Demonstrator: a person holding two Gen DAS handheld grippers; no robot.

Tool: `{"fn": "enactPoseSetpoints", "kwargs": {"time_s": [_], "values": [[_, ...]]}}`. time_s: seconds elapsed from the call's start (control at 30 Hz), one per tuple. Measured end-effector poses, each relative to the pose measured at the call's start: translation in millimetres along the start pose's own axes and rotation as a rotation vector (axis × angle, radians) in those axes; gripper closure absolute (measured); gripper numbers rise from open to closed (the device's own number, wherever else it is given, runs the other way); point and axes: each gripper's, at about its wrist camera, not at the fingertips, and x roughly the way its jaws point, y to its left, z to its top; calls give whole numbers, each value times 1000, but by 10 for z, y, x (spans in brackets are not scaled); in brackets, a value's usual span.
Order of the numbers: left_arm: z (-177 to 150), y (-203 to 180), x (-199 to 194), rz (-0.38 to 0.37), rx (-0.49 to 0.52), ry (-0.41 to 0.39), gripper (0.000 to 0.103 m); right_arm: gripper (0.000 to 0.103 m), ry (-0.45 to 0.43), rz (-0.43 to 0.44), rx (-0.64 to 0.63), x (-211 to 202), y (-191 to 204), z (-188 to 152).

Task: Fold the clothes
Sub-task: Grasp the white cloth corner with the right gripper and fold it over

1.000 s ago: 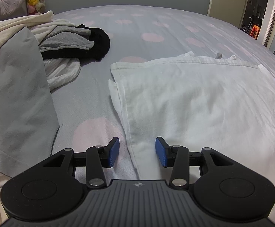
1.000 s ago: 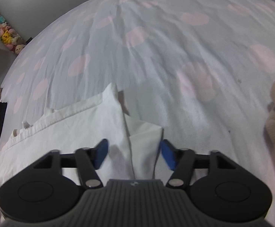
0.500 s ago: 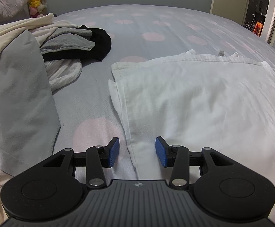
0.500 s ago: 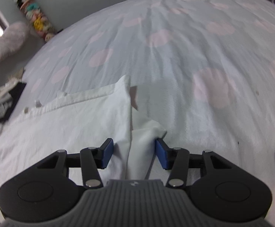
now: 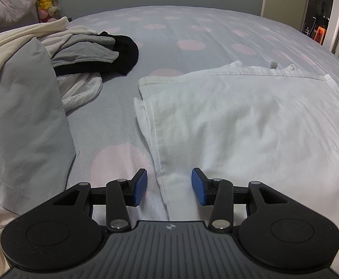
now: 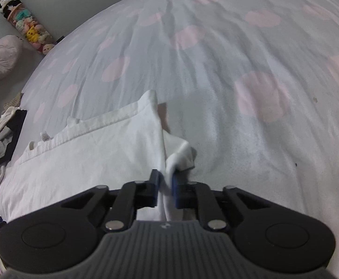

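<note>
since half a second ago the right gripper (image 6: 165, 187) has drawn its blue pads together, and they now pinch a bunched fold of the white garment (image 6: 95, 153) at lower centre of the right wrist view; before, the same pads stood apart on either side of that edge. the left gripper (image 5: 169, 189) has barely shifted: its two blue pads remain spread wide at lower centre of the left wrist view, one on each side of the garment's hemmed edge, with cloth between them but not squeezed. the white garment (image 5: 239, 121) lies spread flat on the bedspread (image 5: 169, 30), filling the centre and right of the left wrist view, its folded hem running across the upper right and a small label showing near that hem. in the right wrist view the garment fills the lower left, its corner pointing up toward the frame centre, and a small flap rises by the clamped pads. the bedspread is grey with pale pink dots and takes up most of both views. at the left of the left wrist view sits a heap of other clothes (image 5: 92, 53), grey, black and white pieces, beside a grey pillow (image 5: 22, 107). a column of plush toys (image 6: 27, 26) stands at the upper left of the right wrist view against the wall.
</note>
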Motion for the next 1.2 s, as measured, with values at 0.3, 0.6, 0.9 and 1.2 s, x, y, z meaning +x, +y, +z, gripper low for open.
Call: {"fn": "enactPoseSetpoints", "kwargs": {"time_s": [0.3,0.6,0.9,1.2], "values": [[-5,1,-34,-1,10,-13,63,95,-17,20,-59,-452,463,120],[-43,-19,-160,-28,38,-44,63,96,-19,156,-83,-878,1287,221],[-70,43,-322,-82,31,-105,63,96,17,351,-47,-813,2218,218],[-73,289,-426,-103,-59,-144,63,97,108,464,-85,-245,3195,74]]}}
